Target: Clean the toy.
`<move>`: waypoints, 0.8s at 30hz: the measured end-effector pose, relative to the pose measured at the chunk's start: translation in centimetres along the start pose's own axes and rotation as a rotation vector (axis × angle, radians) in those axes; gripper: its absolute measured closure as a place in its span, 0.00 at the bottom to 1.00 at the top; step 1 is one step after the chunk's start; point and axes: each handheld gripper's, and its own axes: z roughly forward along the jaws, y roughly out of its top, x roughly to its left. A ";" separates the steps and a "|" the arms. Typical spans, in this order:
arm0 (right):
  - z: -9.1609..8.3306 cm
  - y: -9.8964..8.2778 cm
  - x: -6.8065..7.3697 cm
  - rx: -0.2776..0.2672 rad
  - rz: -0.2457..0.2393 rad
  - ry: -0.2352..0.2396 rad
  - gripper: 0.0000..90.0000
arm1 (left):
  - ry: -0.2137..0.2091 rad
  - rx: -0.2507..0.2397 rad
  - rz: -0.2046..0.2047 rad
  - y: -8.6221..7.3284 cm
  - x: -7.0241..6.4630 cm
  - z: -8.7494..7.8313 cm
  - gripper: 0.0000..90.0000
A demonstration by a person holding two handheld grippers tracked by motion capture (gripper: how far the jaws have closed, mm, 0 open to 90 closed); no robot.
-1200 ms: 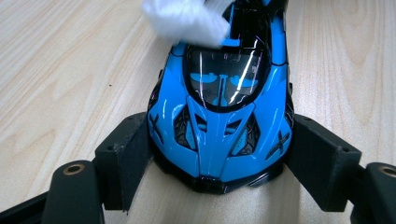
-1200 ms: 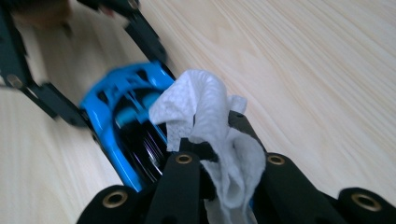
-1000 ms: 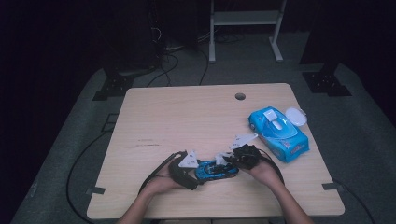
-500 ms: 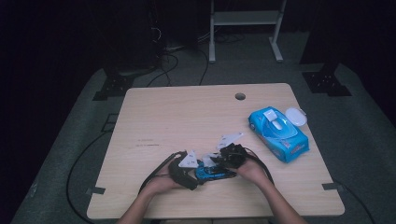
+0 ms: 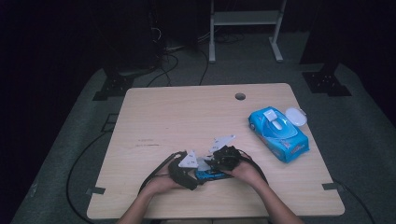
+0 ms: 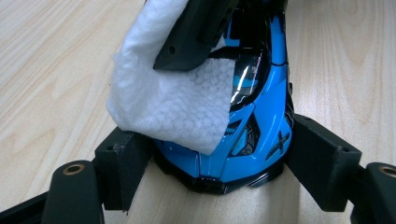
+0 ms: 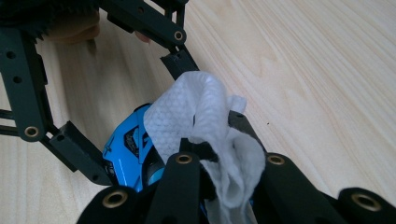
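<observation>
At a light wooden desk [image 5: 187, 121], a person is cleaning a blue toy car [image 6: 254, 135] near the front edge, using tongs in each hand. The left tongs [image 5: 187, 169] are clamping the car's nose from both sides, black pads pressing against its flanks, apparently to be keeping the model from sliding while it is being rubbed. The right tongs [image 5: 225, 158] are pinching together on a white wet wipe [image 6: 173, 102], its folded cloth draping over the car's windscreen and hood, seemingly so the free flap is doing the wiping. Well apart, toward the desk's right side, a blue pack of wipes [image 5: 279, 133] is lying with its white lid [image 5: 296, 116] flipped open, within reach should a fresh sheet be needed. A round cable hole [image 5: 240, 96] is sitting near the far edge. Nothing is blocking the work, though the two tools are crowding close over the small car, and the left pads are covering part of its sides from the wipe.
</observation>
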 end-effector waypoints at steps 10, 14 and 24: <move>1.0 0.8 1.4 0.005 -0.025 0.044 0.92 | -0.005 -0.003 -0.009 0.0 0.0 0.0 0.28; 1.0 0.9 2.3 0.014 -0.048 0.084 0.92 | -0.005 -0.005 -0.009 0.0 0.0 0.0 0.28; 0.1 0.4 2.6 0.024 -0.076 0.087 0.92 | -0.003 -0.005 -0.006 0.0 0.0 0.1 0.28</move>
